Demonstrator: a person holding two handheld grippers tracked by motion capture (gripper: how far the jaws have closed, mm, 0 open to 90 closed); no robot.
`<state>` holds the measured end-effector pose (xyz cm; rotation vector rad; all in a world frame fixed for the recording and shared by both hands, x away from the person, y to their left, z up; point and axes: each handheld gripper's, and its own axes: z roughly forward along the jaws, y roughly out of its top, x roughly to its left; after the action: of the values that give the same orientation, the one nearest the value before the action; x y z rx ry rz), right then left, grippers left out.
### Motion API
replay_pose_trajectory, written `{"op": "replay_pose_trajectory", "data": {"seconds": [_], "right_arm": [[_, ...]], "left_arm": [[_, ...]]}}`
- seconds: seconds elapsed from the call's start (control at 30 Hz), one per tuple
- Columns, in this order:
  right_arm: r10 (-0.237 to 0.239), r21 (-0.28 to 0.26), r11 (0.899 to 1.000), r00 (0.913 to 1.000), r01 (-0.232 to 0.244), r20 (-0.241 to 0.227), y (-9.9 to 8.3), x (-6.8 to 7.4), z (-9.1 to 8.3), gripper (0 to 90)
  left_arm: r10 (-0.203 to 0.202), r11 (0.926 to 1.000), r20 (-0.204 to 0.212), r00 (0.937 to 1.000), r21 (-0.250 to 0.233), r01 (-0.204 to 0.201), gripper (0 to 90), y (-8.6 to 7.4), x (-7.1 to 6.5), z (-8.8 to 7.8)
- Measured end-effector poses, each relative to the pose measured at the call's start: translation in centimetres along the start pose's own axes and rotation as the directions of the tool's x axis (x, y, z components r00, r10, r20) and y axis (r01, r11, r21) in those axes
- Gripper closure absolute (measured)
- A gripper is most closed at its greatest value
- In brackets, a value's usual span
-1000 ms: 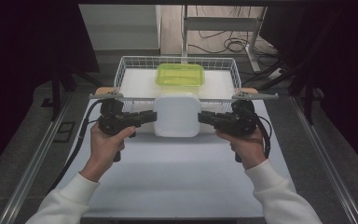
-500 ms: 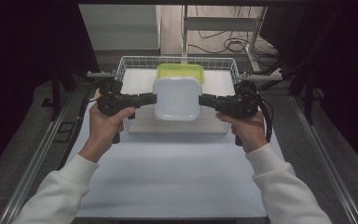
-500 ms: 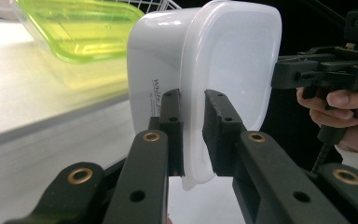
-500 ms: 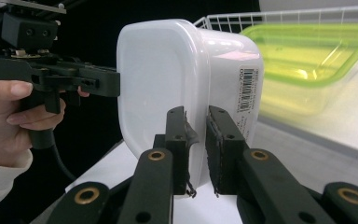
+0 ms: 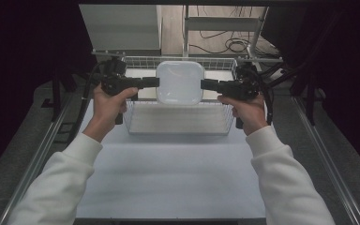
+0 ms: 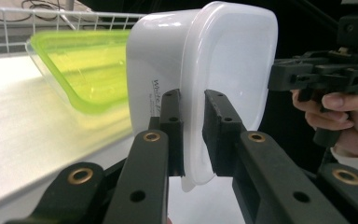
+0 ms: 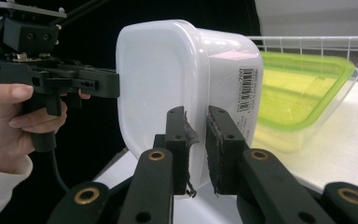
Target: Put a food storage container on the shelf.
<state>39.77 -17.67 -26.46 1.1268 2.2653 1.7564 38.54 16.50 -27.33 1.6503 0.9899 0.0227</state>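
Observation:
A white plastic container hangs in the air above the wire basket, tipped so its flat face is toward the camera. My left gripper is shut on its left rim and my right gripper on its right rim. In the left gripper view the jaws pinch the container's rim, with the right gripper beyond it. The right gripper view has its jaws clamped on the rim of the same container, with the left gripper on the far edge. A green-lidded container lies behind.
The basket stands at the far end of a white tabletop. Metal rails run along both sides. A pale box and floor cables lie beyond the basket.
Both grippers have carried the white container up and farther away, from in front of the basket to over its far part. It now hides the green-lidded container in the high view.

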Motion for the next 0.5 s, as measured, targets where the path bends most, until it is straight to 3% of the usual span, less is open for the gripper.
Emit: {"op": "replay_pose_trajectory", "data": {"seconds": [0.5], "right_arm": [[0.097, 0.033, 0.995, 0.9952, -0.097, 0.007, 3.1, -2.9, 1.8, 79.0]], "left_arm": [[-0.069, 0.9972, 0.012, 0.9975, 0.029, 0.069, 78.7, 3.6, 2.6, 1.8]]}}
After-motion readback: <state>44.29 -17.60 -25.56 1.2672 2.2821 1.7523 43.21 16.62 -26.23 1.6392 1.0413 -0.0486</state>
